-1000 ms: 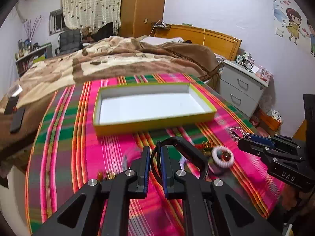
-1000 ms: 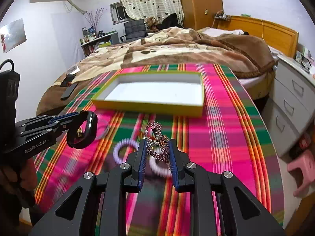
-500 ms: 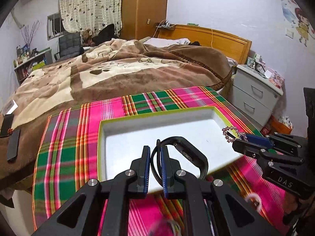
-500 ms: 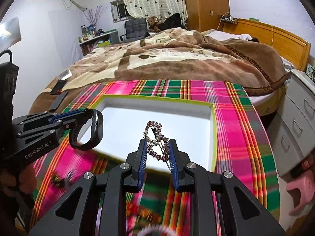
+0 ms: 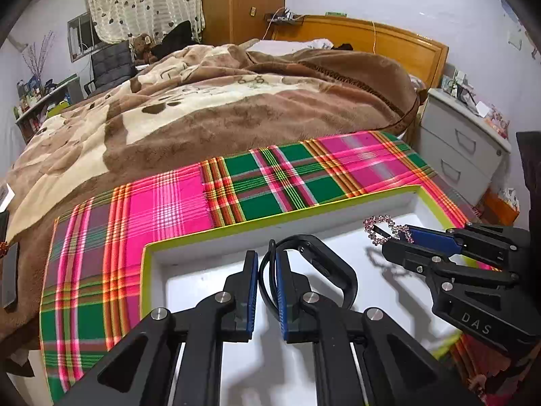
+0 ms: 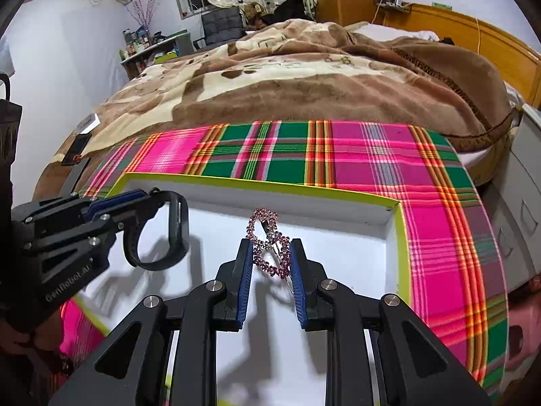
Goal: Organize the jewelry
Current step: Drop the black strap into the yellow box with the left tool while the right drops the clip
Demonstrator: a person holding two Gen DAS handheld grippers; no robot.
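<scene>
A: Left tongs [image 5: 267,272]?
B: Pinching the black wristband [image 5: 324,270], held above the white floor of the yellow-rimmed tray [image 5: 338,204].
A: Right tongs [image 6: 270,257]?
B: Pinching the pink rhinestone hair clip [image 6: 268,243], also over the tray. Tray sits on the plaid-covered surface [image 5: 162,213], bed [image 5: 219,101] beyond.

the white tray's [image 6: 392,237] near end is hidden under the gripper bodies and cut by the bottom edge — beyond it, small bottles on the far shelf [image 6: 148,45] are too small to identify.
</scene>
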